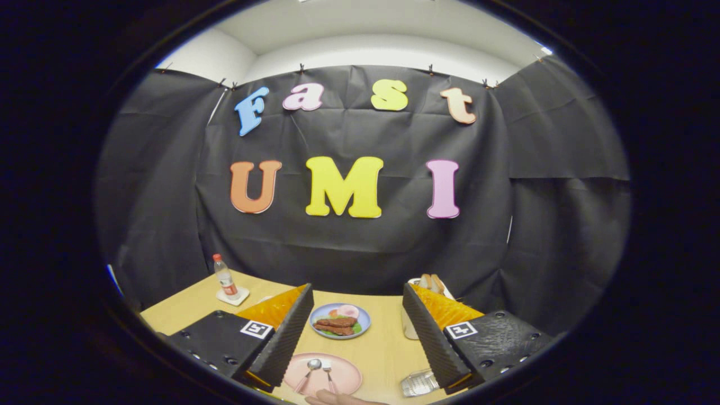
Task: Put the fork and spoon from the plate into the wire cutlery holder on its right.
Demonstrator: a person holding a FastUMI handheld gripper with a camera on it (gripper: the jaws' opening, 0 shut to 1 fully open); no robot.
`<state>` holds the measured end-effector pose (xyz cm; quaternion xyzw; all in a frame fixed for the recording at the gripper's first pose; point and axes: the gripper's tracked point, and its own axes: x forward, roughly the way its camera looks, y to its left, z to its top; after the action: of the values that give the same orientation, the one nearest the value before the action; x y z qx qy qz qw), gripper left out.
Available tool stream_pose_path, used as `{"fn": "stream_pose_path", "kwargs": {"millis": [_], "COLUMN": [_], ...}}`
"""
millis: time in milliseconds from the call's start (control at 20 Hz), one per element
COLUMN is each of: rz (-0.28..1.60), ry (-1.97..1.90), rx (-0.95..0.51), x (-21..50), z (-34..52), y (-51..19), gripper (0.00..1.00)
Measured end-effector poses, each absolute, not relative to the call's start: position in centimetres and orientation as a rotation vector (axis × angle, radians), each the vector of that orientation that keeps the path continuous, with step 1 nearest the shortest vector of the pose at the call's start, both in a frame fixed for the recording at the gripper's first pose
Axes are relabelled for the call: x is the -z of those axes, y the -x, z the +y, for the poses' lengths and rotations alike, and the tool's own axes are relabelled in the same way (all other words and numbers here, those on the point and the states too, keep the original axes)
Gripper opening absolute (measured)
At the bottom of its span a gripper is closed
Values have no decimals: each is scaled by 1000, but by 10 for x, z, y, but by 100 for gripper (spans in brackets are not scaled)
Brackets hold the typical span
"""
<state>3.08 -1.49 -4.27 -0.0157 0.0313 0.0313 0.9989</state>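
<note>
Lying side by side on the pink plate [343, 378], the spoon [310, 371] and fork [329, 377] point their heads away from us, between our fingers and low in the gap. Our gripper [355, 332] hangs above with jaws spread wide, touching nothing. We should descend onto one handle alone, square across it. We judge the white holder [409, 326] behind the right finger to be the target; a hand [337, 399] rests near the plate.

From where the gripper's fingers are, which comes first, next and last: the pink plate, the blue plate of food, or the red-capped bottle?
The gripper is open.
1. Pink plate: between the fingers, closest in, holding the spoon and fork.
2. Blue plate of food: just ahead, between the fingertips.
3. Red-capped bottle: farthest, beyond the left finger, near the booth wall.
</note>
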Motion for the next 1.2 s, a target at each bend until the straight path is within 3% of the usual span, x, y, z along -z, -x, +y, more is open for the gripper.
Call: {"fn": "stream_pose_path", "kwargs": {"millis": [500, 950, 1150, 1200], "rz": [310, 677, 742, 759], "ry": [143, 222, 244, 238], "rx": [-156, -211, -239, -234], "x": [204, 370, 396, 401], "z": [12, 17, 27, 27], "y": [-71, -74, -76, -77], "gripper": [95, 92, 81, 74]}}
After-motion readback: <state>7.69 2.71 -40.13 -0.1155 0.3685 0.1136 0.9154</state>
